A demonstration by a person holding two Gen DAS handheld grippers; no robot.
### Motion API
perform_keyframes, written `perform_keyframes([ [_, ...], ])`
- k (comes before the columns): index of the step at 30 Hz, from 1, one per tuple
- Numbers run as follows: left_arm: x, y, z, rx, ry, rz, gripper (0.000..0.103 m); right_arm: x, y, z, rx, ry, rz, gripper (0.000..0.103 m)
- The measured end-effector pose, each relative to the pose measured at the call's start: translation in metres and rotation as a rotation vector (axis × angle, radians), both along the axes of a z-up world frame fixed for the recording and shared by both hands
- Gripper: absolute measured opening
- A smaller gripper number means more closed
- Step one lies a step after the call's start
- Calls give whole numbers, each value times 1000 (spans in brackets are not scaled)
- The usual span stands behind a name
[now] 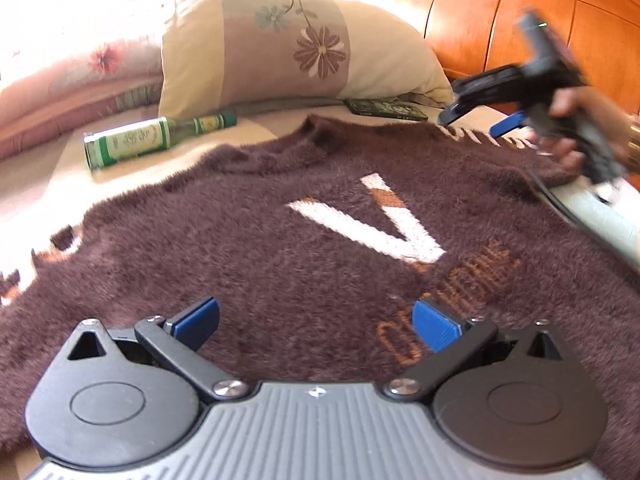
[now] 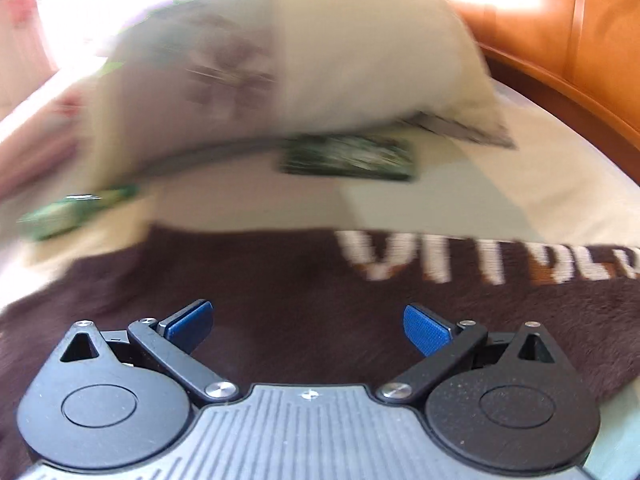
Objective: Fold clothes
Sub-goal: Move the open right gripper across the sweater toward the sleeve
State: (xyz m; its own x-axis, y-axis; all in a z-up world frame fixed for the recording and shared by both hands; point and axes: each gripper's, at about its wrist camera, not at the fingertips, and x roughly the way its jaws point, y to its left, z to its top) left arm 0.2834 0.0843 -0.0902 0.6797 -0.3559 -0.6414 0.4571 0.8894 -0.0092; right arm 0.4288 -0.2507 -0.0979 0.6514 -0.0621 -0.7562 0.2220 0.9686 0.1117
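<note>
A brown fuzzy sweater (image 1: 280, 240) lies spread flat across the bed (image 1: 36, 184), neck toward the floral pillow (image 1: 288, 44), a white "V" on its chest and one lettered sleeve (image 2: 492, 258) stretched along the far edge. My left gripper (image 1: 316, 320) hovers low over the hem, its blue fingers (image 1: 200, 318) wide apart with nothing between them. My right gripper (image 2: 308, 326) hangs over the sleeve side, fingers likewise spread and empty; its view is smeared by motion, so I can only guess how near the pads are to the fabric.

The risks as I judge them: a green glass bottle (image 1: 156, 140) lies on its side just beside the sweater's shoulder, and a dark green patterned flat object (image 2: 348, 158), perhaps a phone or case, sits near the collar under the pillow's edge. A sleeve swung inward could sweep either one, rolling the bottle off the bed. The long pile may also slip from the pads if I pinch only fluff, or I may catch both layers and drag the whole garment askew.
</note>
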Motion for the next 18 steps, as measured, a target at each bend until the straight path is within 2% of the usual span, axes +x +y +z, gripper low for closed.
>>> perform_keyframes([
  [4, 9, 7, -8, 3, 40, 14, 102, 44, -16, -34, -13, 46, -116, 103],
  [8, 18, 12, -13, -29, 70, 16, 102, 63, -19, -42, -65, 44, -117, 103],
  [11, 20, 13, -16, -41, 66, 22, 102, 58, -24, -35, -46, 33, -75, 103],
  [15, 19, 10, -16, -18, 60, 29, 102, 46, -32, -23, -8, 13, -13, 103],
  [18, 16, 9, -15, -7, 50, 31, 102, 19, -52, -14, 18, -40, 41, 103],
])
